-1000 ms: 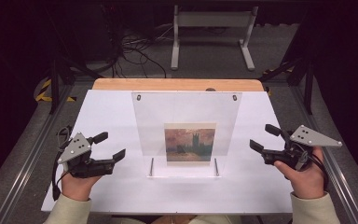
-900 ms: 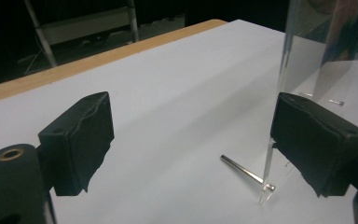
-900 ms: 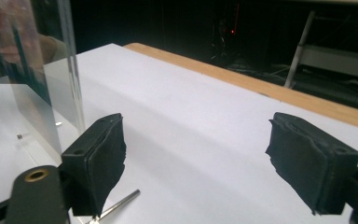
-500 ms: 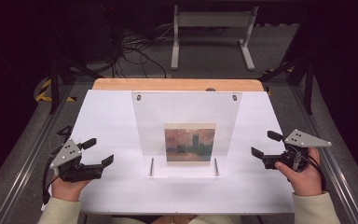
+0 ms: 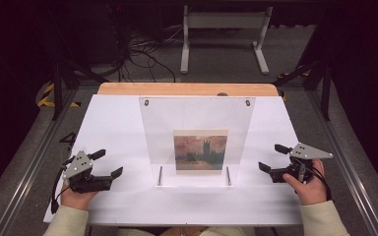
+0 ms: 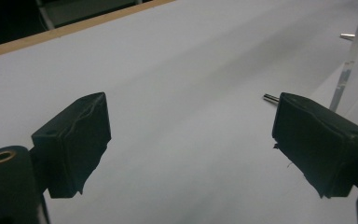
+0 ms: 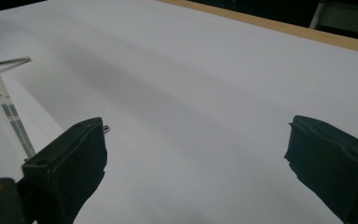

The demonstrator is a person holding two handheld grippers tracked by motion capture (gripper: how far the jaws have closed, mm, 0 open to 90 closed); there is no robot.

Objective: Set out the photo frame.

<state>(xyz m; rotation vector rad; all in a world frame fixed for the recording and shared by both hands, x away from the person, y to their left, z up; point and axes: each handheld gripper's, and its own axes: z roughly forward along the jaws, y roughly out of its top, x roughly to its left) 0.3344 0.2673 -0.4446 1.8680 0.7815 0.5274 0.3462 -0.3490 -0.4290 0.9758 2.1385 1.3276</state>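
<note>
Both hands have sunk toward the table since a second ago; left tool and right tool gape wide and empty, right one just opened further, flanking the clear stand holding the painting card mid-table, so probably nothing's underway yet

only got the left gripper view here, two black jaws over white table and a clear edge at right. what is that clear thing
Observer: A clear acrylic stand, upright mid-table, with a small painting card in it.
Operator: where's the other gripper
Observer: The right gripper sits right of the stand, apart from it, in the person's hand low over the table.
Operator: is it holding anything
Observer: No. Its jaws have just been opening, and they stand wide with bare table between them.
Operator: and mine, from above?
Observer: The left gripper is left of the stand, jaws open, pointing toward it.
</note>
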